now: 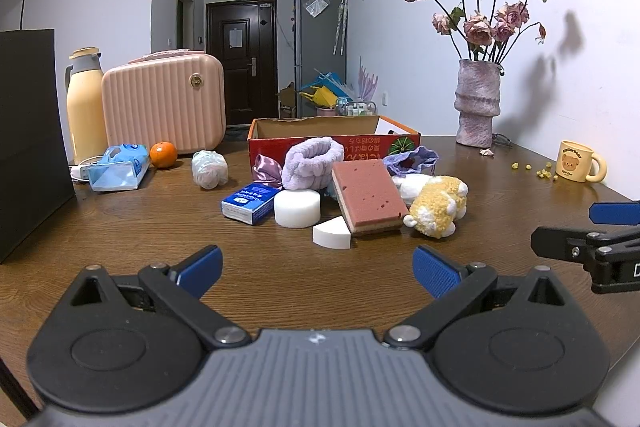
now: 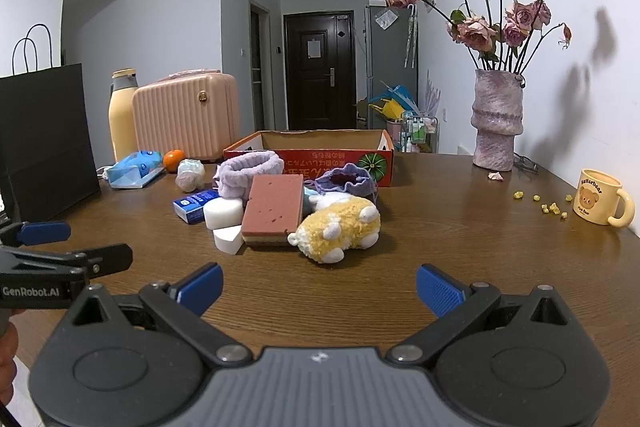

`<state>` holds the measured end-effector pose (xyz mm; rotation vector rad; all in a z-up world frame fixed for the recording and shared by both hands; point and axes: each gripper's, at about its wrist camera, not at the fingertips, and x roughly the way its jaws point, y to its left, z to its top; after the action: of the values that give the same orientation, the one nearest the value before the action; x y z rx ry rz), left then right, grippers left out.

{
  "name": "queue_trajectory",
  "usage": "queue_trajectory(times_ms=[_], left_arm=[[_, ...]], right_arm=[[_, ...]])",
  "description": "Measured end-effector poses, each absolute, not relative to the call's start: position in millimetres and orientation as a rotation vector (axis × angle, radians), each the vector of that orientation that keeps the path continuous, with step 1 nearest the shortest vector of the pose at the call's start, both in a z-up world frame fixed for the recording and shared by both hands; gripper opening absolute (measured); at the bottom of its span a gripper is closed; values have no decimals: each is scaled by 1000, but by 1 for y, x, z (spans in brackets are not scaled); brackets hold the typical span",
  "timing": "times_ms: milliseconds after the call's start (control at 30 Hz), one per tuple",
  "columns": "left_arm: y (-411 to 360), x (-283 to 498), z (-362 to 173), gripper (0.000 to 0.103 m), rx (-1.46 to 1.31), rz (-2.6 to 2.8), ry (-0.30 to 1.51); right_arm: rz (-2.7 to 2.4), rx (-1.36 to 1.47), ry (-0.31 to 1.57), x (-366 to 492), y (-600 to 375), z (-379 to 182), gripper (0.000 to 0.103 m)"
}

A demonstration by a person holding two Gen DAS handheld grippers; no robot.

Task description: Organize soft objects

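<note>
My left gripper (image 1: pixel 318 273) hovers low over the wooden table (image 1: pixel 120 239), jaws spread wide, nothing between the blue pads. My right gripper (image 2: pixel 319 285) sits level beside it, equally wide apart and empty; it also shows at the right edge of the left view.

Soft pile ahead, mid-table, just in front of the red cardboard box (image 1: pixel 332 141):
- pink sponge (image 1: pixel 368 195) tilted, leaning over a white wedge sponge (image 1: pixel 332 235)
- round white sponge (image 1: pixel 297 207) just left of it, touching a blue tissue packet (image 1: pixel 248 205)
- yellow plush toy (image 2: pixel 340 227) lying on its side at the sponge's right
- lilac headband (image 1: pixel 314 161) behind, against the box front
- purple knit pouch (image 2: pixel 347 179) to its right

Further left: tissue pack (image 1: pixel 116 167), orange (image 1: pixel 163 154), pink suitcase (image 1: pixel 164 103), yellow flask (image 1: pixel 85 103), black bag (image 1: pixel 28 131). Right side: vase of dried roses (image 2: pixel 497 119), bear mug (image 2: pixel 600 201) near the wall
</note>
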<state>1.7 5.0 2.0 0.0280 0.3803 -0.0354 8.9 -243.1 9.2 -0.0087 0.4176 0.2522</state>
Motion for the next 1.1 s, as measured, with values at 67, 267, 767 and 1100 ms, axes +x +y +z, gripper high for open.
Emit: queue_trajectory(times_ms=[67,267,767,1100], left_arm=[[5,2,2,103,28,-35,380],[4,2,2,103,29,-39,377],[3,0,3,103,26,-41,374],[4,0,3,103,25,-41,375]], right_arm=[[253,-8,419,9,-243,9,103],[253,-8,419,9,-243,9,103],[254,-9,414,9,-242,9,103],[254,-11,414,9,-242,9,103]])
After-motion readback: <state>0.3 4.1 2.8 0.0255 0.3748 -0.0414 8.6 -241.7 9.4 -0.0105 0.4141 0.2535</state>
